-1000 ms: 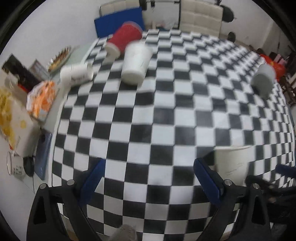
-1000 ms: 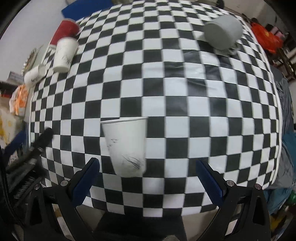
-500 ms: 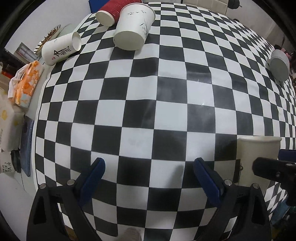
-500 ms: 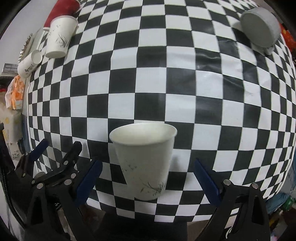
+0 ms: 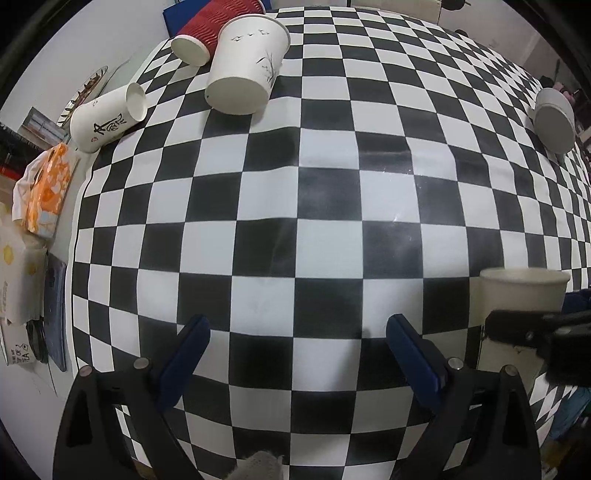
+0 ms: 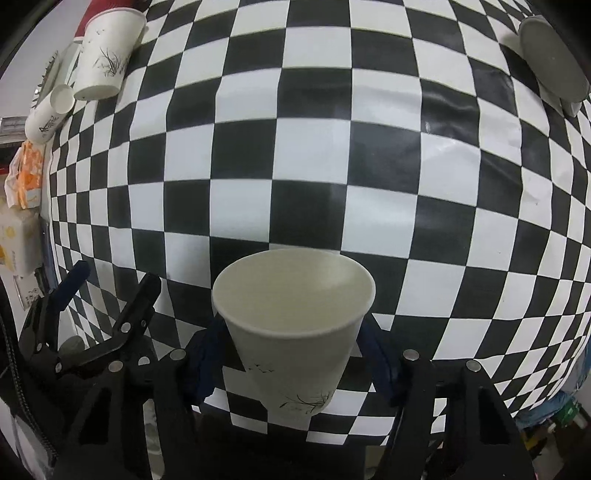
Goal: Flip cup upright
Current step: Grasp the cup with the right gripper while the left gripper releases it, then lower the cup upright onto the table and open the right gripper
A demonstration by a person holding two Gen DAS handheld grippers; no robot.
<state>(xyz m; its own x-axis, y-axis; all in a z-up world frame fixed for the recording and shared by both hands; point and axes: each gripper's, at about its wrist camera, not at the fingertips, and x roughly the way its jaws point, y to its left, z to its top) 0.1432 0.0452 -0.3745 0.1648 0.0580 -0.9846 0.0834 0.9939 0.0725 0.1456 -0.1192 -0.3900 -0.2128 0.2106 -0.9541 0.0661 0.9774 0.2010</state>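
A white paper cup (image 6: 295, 332) with a thin black twig print stands upright, mouth up, at the near edge of the checkered table (image 6: 295, 147). My right gripper (image 6: 291, 350) has its blue fingers pressed on both sides of the cup. The same cup (image 5: 517, 306) shows at the right of the left wrist view, with a black finger of the right gripper across it. My left gripper (image 5: 295, 350) is open and empty above the checkered cloth, to the left of the cup.
At the far left corner lie a red ribbed cup (image 5: 210, 33), a large white cup (image 5: 245, 66) and a small white cup with writing (image 5: 107, 118). A grey mug (image 5: 554, 125) sits upside down at the far right. Packets and boxes (image 5: 40, 192) lie off the table's left edge.
My right gripper has closed in around the upright cup, which was between wide-open fingers before. Both cameras have moved closer over the table. The left gripper stays open.
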